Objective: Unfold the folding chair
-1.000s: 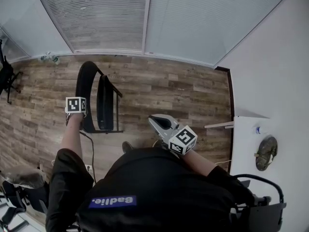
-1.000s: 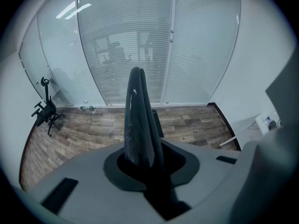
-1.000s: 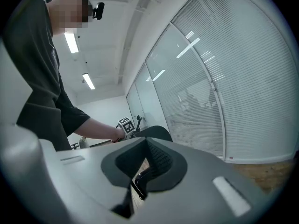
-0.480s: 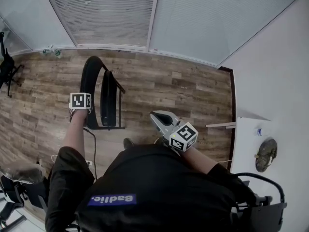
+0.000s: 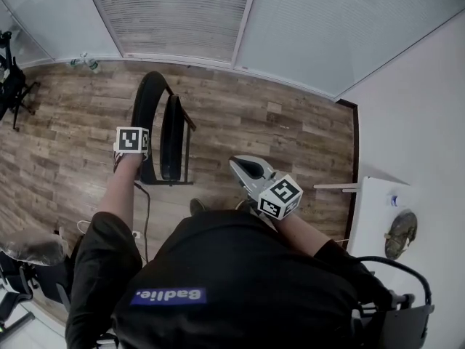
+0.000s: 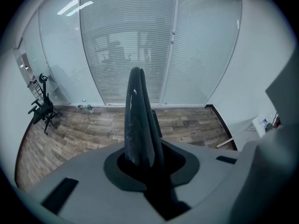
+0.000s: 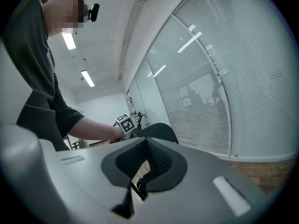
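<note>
The black folding chair point(image 5: 173, 131) stands folded on the wood floor, its curved backrest point(image 5: 147, 100) to the left of the flat seat. My left gripper point(image 5: 136, 153), under its marker cube, is shut on the backrest's top edge. In the left gripper view that backrest edge point(image 6: 138, 120) rises straight up between the jaws of the left gripper point(image 6: 142, 164). My right gripper point(image 5: 240, 164) is shut with nothing in it and hangs to the right of the chair, apart from it. In the right gripper view the right gripper point(image 7: 147, 149) points at the chair's backrest point(image 7: 159, 130).
A white table point(image 5: 372, 217) with a small bottle and a dark object stands at the right, an office chair point(image 5: 396, 297) below it. Glass walls with blinds point(image 5: 189, 13) close the far side. A cable point(image 5: 142, 206) lies on the floor; dark equipment point(image 5: 11, 86) stands far left.
My right gripper has drifted a little toward the chair, still shut. The left gripper keeps its hold on the backrest. The head camera has shifted, so the chair sits higher in the picture.
</note>
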`<state>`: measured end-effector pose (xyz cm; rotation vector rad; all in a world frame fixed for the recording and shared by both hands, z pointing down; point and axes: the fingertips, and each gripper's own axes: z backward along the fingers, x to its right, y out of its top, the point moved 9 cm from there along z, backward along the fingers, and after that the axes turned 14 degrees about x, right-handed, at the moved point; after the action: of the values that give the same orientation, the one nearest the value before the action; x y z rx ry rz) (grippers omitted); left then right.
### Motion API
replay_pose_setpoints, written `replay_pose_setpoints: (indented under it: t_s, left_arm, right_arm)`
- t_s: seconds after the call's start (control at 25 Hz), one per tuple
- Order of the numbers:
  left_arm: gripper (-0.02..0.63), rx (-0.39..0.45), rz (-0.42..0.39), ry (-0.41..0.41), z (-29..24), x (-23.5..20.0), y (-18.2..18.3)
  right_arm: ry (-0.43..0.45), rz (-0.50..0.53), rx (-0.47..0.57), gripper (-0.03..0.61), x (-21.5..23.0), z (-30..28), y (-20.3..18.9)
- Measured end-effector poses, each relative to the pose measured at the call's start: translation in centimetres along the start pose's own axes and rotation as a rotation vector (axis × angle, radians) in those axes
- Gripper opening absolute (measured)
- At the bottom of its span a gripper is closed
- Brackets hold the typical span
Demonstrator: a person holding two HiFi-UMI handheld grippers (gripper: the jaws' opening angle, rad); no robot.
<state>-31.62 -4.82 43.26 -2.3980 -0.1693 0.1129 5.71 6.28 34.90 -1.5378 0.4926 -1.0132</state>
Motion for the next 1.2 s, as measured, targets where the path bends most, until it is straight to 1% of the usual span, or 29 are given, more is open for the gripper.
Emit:
replay_pose_setpoints:
  t_s: [0.28,0.56,0.76,0.96,1.2]
  left_arm:
    - [0.067,0.005,0.009,-0.015,0.0,-0.6,-0.1]
    - [0.067,0.010,0.021,-0.026,-0.2,-1.5,-0.1]
    - [0.067,0.006,0.020,-0.024,-0.4,-1.4,-0.4]
    - [0.067,0.005,0.014,-0.019,-0.5,-1.3,-0.2]
    - [0.067,-0.002,0.008,-0.008,-0.5,-0.9,-0.1]
  right_arm:
    - [-0.003,0.008,-0.013,0.003,-0.8,-2.9,-0.8]
    - [-0.021,-0.017,-0.024,0.003,-0.4,-5.2,-2.3]
    - [-0.004,-0.056,-0.041,0.005,0.8,-6.2,-3.7]
    - [0.022,-0.120,-0.069,0.010,2.8,-7.6,-5.3]
    - [0.008,-0.194,-0.098,0.025,5.7,-8.9,-7.6]
